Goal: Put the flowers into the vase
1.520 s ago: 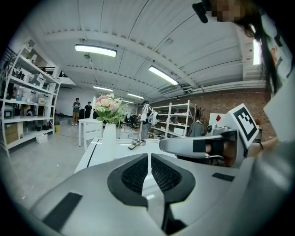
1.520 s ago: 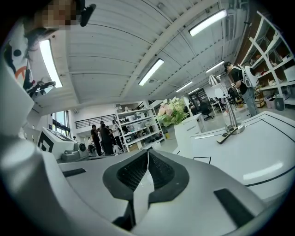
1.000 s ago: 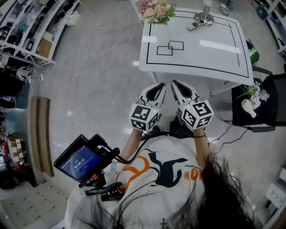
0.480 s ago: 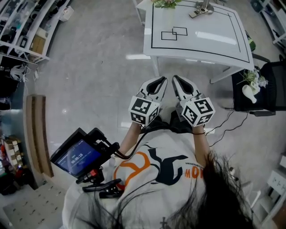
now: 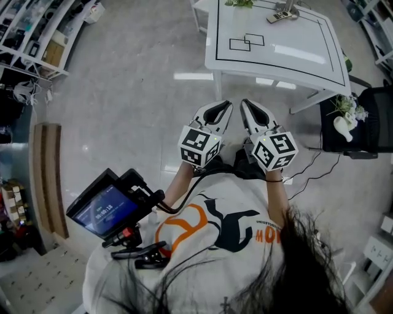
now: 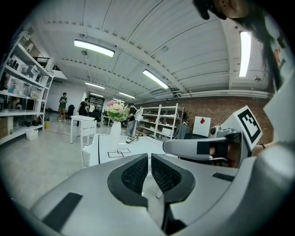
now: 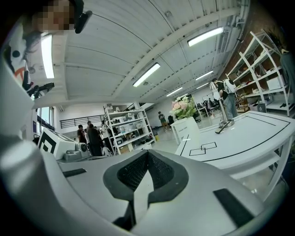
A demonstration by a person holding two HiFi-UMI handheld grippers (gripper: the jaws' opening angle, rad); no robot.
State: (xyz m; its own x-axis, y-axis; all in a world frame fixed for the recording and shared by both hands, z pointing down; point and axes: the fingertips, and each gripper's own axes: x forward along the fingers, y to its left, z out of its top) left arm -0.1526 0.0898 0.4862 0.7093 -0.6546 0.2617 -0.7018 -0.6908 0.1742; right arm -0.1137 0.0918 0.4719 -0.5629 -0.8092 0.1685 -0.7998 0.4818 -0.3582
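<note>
White table [image 5: 282, 30] across the head view's top, well apart from 2 claws at frame centre: left claw [image 5: 224, 107] all but closed on nothing, right claw [image 5: 245, 105] pressed together, empty. Flowers [image 5: 241, 3] cut by the top edge, at the table's upper left corner; probably light, soft, crushable, best pinched low on the stems.

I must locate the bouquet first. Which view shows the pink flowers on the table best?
The left gripper view: the flowers stand whole there, with the pink blooms clear. The right gripper view shows them too, but with the base hidden. The head view catches only their leaves at its top edge.
</note>
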